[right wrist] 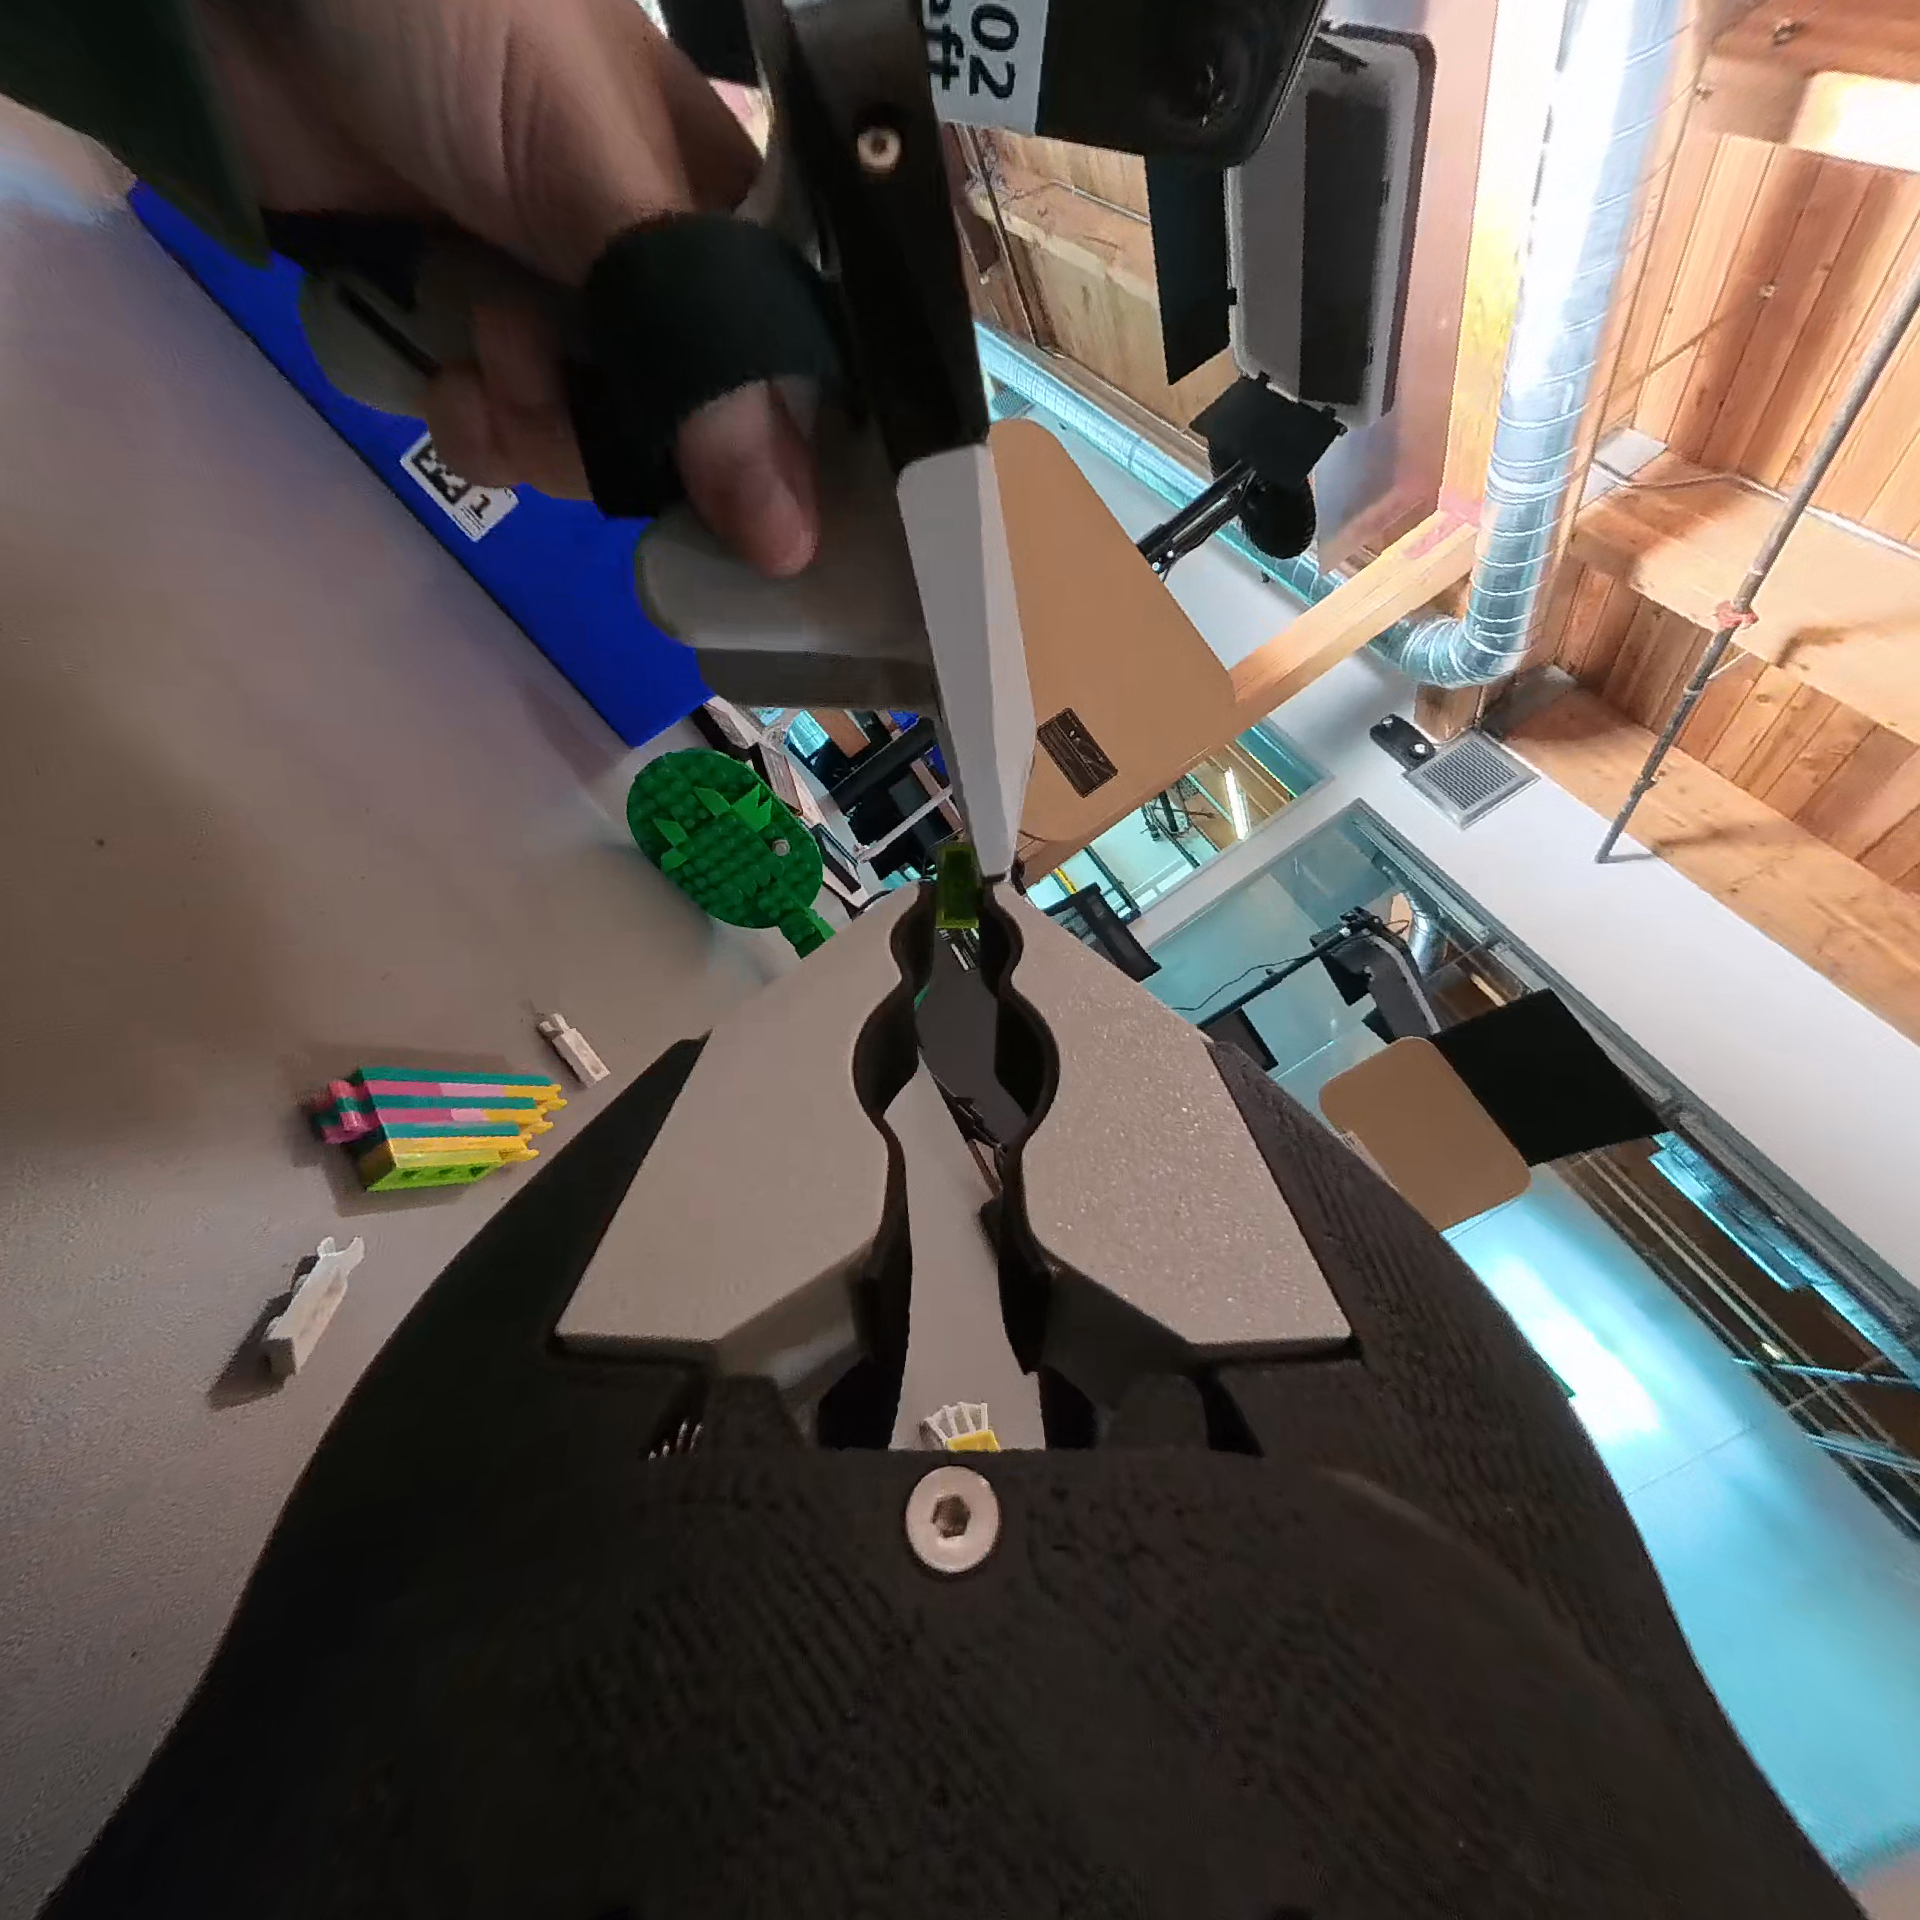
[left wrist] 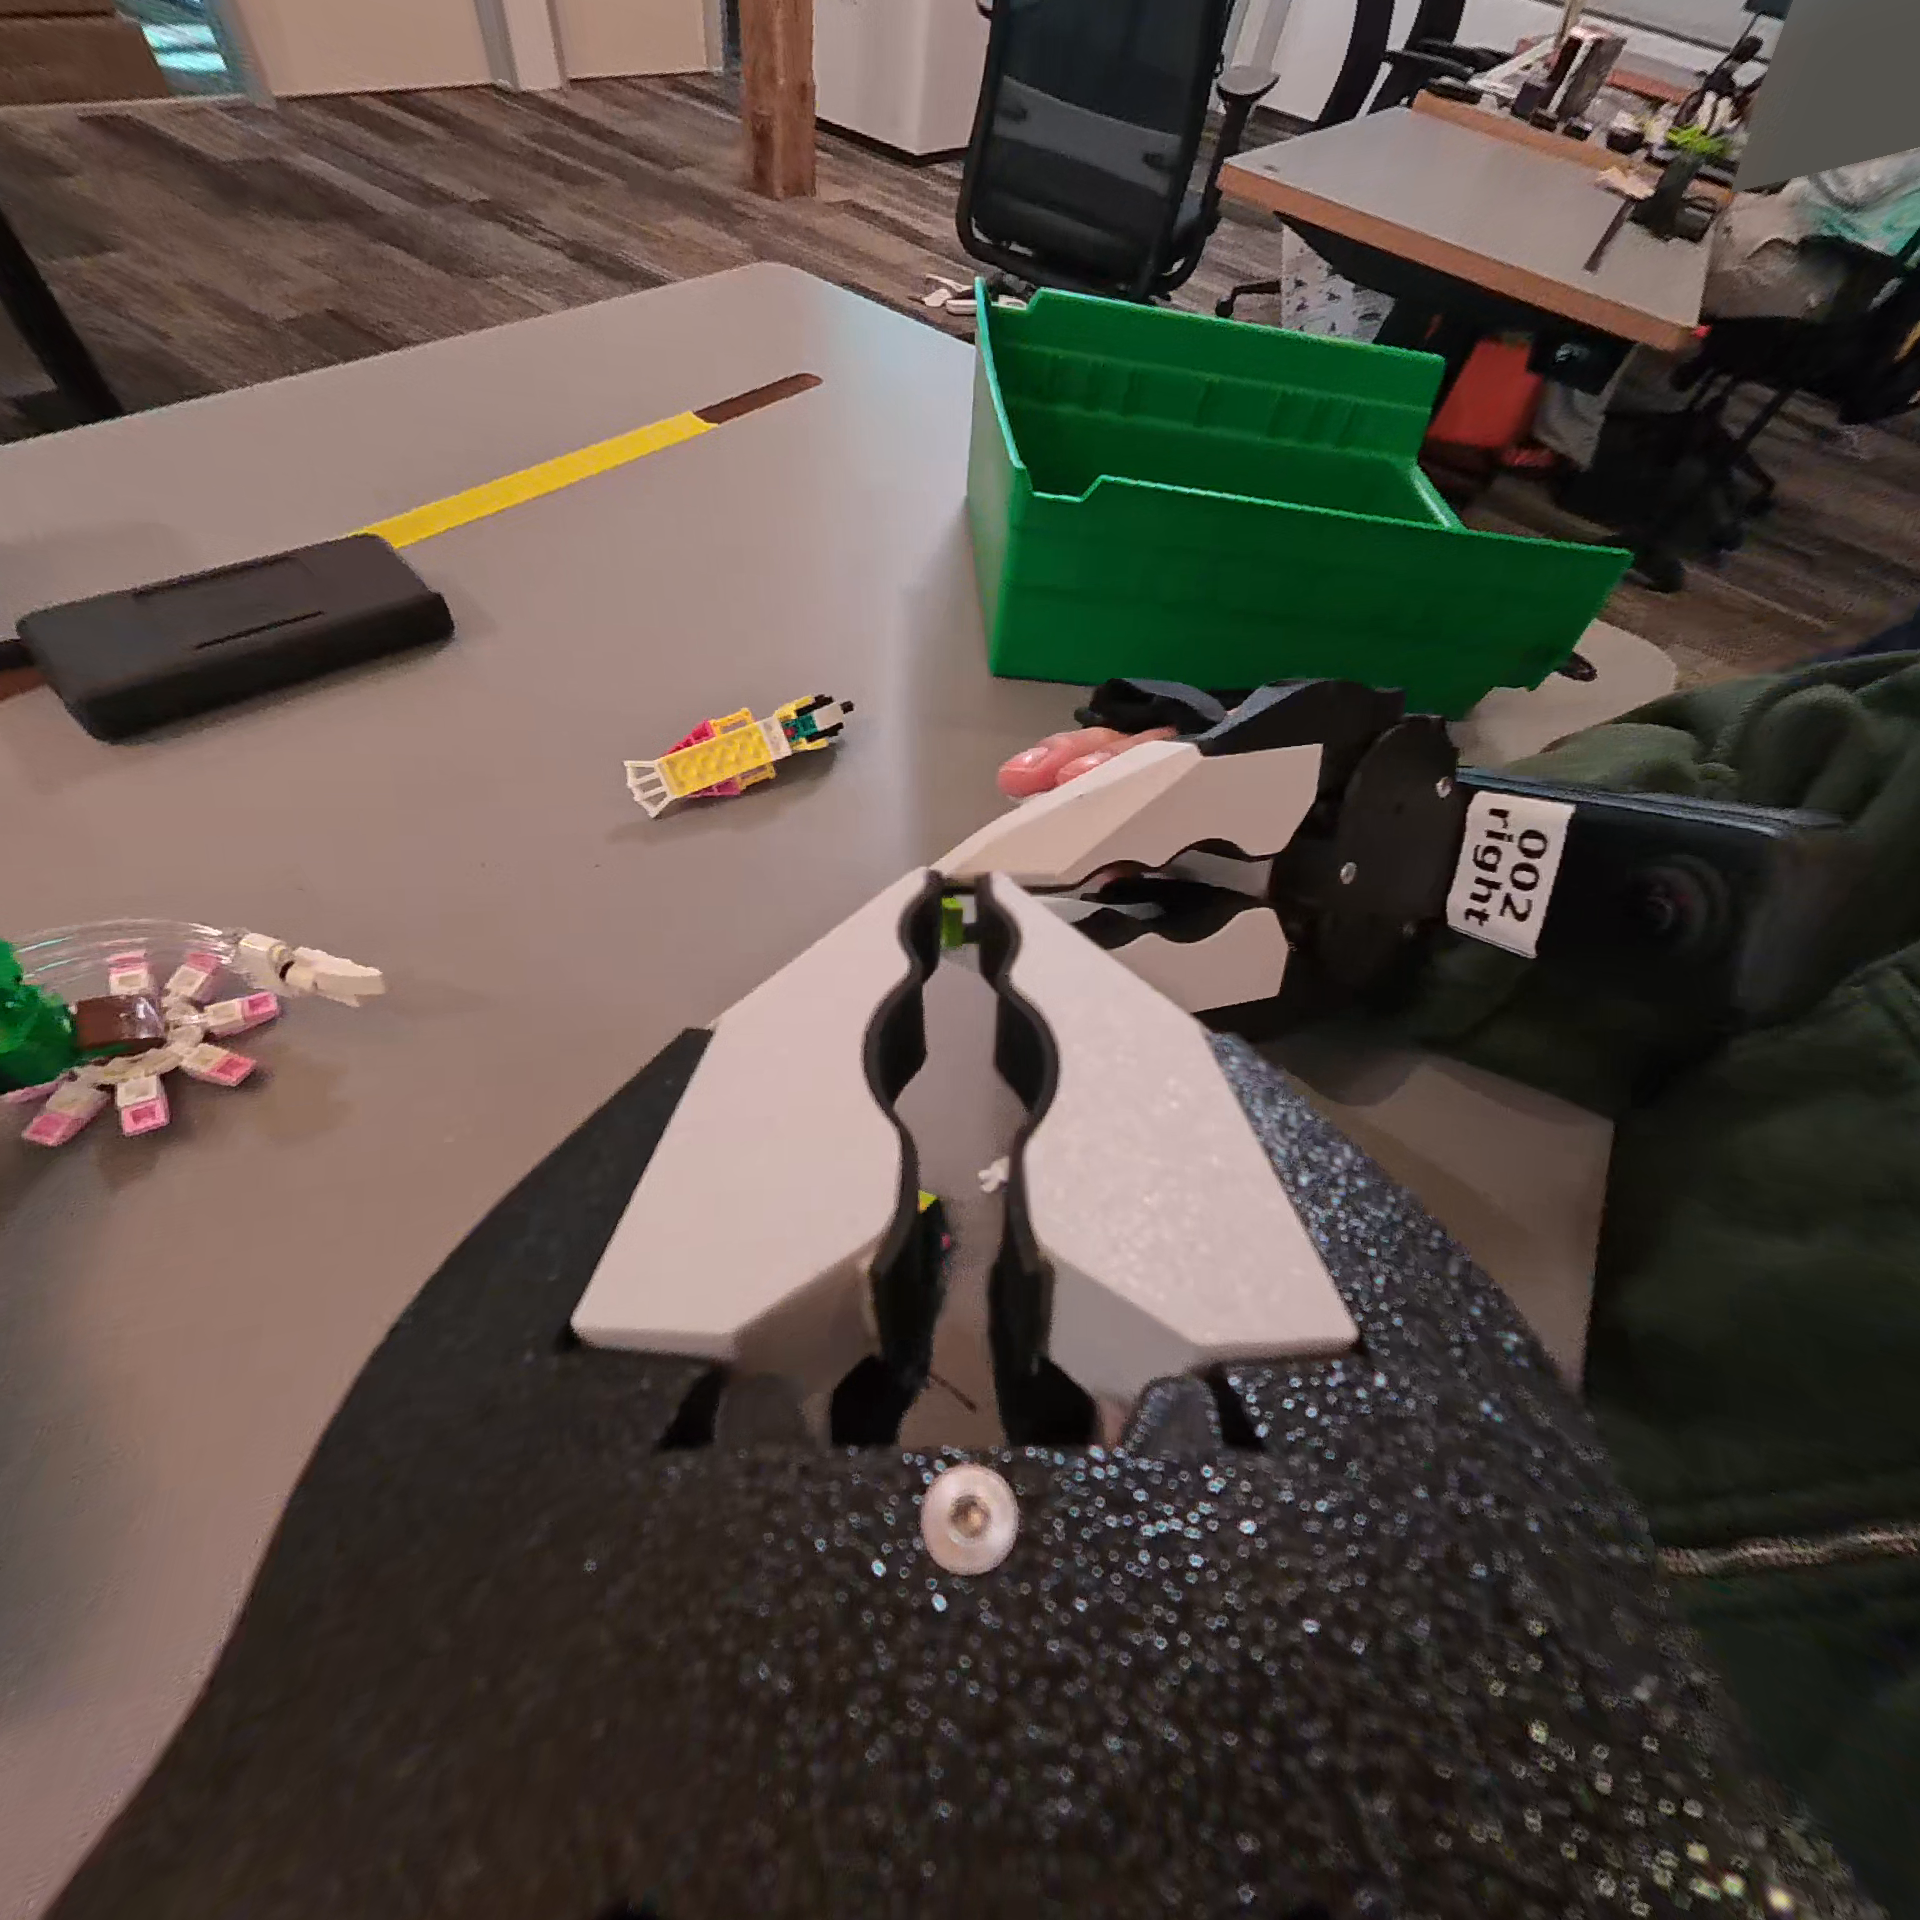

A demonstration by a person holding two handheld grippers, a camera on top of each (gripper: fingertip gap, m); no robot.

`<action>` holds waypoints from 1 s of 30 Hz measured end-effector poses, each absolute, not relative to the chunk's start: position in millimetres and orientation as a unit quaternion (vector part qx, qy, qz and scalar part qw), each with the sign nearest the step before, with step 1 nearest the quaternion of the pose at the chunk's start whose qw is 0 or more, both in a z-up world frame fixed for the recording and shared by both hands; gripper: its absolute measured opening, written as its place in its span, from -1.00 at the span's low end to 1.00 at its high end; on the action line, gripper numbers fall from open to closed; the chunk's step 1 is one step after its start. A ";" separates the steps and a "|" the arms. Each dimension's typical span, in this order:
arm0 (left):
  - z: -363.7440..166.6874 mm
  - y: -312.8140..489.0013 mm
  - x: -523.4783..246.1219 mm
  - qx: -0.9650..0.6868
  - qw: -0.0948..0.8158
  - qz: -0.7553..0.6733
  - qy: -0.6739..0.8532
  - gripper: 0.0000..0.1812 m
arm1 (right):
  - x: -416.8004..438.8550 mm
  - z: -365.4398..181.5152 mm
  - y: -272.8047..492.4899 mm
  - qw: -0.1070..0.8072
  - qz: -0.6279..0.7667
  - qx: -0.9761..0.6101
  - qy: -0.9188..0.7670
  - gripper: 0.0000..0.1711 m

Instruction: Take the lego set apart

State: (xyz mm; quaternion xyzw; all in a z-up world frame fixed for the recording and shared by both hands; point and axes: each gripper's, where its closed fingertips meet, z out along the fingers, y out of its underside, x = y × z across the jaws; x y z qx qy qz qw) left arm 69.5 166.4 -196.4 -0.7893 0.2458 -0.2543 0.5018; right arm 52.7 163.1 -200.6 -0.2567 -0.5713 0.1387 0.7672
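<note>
My left gripper [left wrist: 956, 896] is shut on a small lime-green lego piece [left wrist: 952, 921] held above the grey table [left wrist: 520, 935]. My right gripper [right wrist: 961, 906] comes in from the right and its tips close on the same piece [right wrist: 956, 883]; it also shows in the left wrist view [left wrist: 971, 864]. The left gripper's tips [right wrist: 987, 857] reach down from above in the right wrist view. A yellow and pink fish-like lego model [left wrist: 738, 753] lies on the table ahead. A pink petal lego build [left wrist: 156, 1039] lies at the left.
A green bin [left wrist: 1247, 540] stands at the table's far right. A black flat case [left wrist: 229, 634] and yellow tape [left wrist: 540, 478] lie at the far left. A striped lego stack [right wrist: 436, 1127], white pieces [right wrist: 307, 1304] and a green studded plate [right wrist: 727, 836] lie on the table. Both grippers' tips are close together, under 4 cm apart. Left tips and right tips are each some 25 centimeters from the pink petal lego build [left wrist: 156, 1039].
</note>
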 end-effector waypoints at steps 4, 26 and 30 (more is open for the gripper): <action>-201.7 166.2 68.5 -0.799 0.495 -0.240 0.242 -0.92 | 52.0 -201.6 162.5 0.765 0.141 -0.256 -0.573 -0.94; -159.2 115.4 -279.3 -0.819 0.542 0.157 -0.107 -0.97 | 47.2 -212.0 185.6 0.736 0.184 -0.336 -0.558 -0.77; -182.9 91.8 -337.4 -0.846 0.456 0.196 -0.194 0.29 | 48.0 -214.0 191.3 0.729 0.195 -0.356 -0.551 -0.80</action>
